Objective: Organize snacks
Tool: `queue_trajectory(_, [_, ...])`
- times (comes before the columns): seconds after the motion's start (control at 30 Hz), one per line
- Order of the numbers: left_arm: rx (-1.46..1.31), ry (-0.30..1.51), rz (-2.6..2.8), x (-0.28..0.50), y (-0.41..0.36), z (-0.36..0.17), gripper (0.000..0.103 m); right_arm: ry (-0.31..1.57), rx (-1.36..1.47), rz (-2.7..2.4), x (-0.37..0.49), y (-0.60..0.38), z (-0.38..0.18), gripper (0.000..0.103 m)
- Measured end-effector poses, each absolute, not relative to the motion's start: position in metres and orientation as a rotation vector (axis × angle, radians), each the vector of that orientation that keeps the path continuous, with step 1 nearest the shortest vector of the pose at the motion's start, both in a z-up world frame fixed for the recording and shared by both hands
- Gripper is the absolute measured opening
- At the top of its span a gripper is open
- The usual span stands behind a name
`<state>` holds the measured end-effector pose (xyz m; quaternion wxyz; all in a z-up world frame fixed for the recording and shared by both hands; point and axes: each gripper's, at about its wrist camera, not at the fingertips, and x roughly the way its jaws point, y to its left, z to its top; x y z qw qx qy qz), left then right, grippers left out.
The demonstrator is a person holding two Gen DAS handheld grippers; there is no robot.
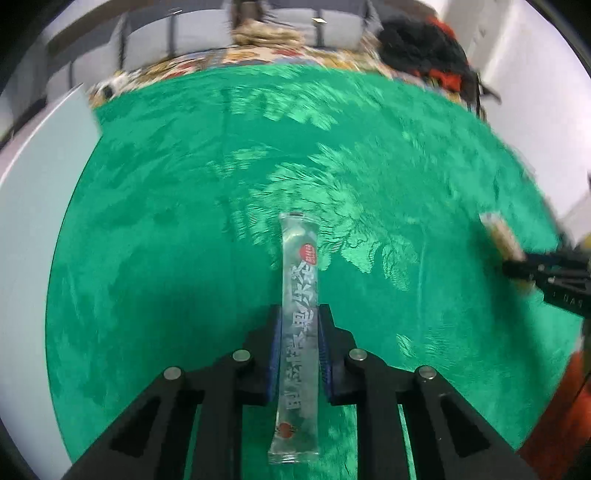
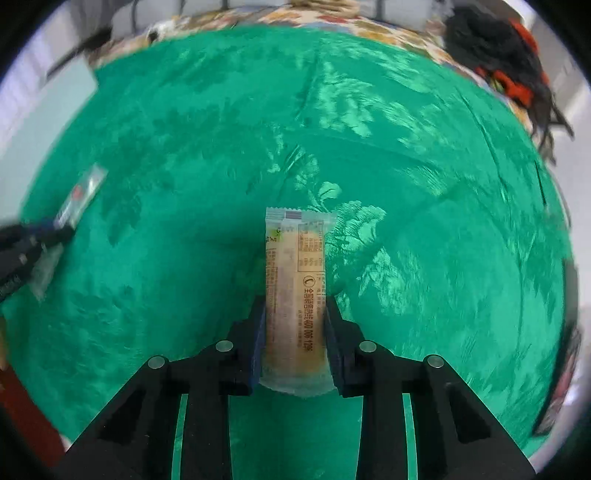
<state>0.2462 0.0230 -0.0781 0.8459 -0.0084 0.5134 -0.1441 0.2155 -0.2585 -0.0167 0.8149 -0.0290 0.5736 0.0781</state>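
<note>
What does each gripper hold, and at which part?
The left gripper holds a clear jelly stick around its middle. The right gripper holds a tan snack bar by its lower half, the jaws on its long sides.

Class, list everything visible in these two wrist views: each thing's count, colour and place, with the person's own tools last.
Clear stick packet: one, transparent with white print and a red dot, clamped in the left tongs.
Snack bar: one, tan in a clear printed wrapper, clamped in the right tongs.
Green cloth: one, green with a leafy sheen, covering the surface under both tongs.
Floral cloth: one, multicoloured, along the far edge.
Dark bundle: one, black and red, far right.
Left tongs: black, shut.
Right tongs: black, shut.
</note>
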Motion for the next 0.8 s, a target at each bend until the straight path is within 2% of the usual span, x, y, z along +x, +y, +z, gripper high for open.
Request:
queue_trajectory(0.2, [-0.311, 0.963, -0.348, 0.209, 0.09, -0.006, 0.018, 1.094, 0.051, 0.281, 0.204, -0.223, 0.064, 0.031])
queue_trajectory(0.37, [-0.321, 0.841, -0.249, 0.186, 0.187, 0.067, 0.018, 0.942, 0.043, 0.522, 0.208, -0.104, 0.147, 0.031])
queue_trajectory(0.47, [-0.292, 0.828, -0.11, 0.177, 0.251, 0.082, 0.018, 0.899, 0.047, 0.681, 0.211, -0.019, 0.177, 0.031])
queue_trajectory(0.63, [-0.254, 0.841, 0.088, 0.157, 0.336, 0.077, 0.018, 0.843, -0.05, 0.826, 0.212, 0.117, 0.188, 0.031])
queue_trajectory(0.7, [-0.252, 0.839, 0.136, 0.146, 0.353, 0.069, 0.018, 0.84, -0.083, 0.848, 0.212, 0.152, 0.18, 0.036])
queue_trajectory(0.73, [-0.257, 0.834, 0.16, 0.141, 0.362, 0.065, 0.024, 0.842, -0.095, 0.854, 0.213, 0.167, 0.174, 0.042])
queue_trajectory(0.77, [-0.269, 0.834, 0.176, 0.136, 0.37, 0.061, 0.036, 0.856, -0.104, 0.855, 0.213, 0.18, 0.164, 0.06])
queue_trajectory(0.8, [-0.274, 0.834, 0.185, 0.135, 0.375, 0.057, 0.045, 0.873, -0.108, 0.848, 0.216, 0.186, 0.157, 0.064])
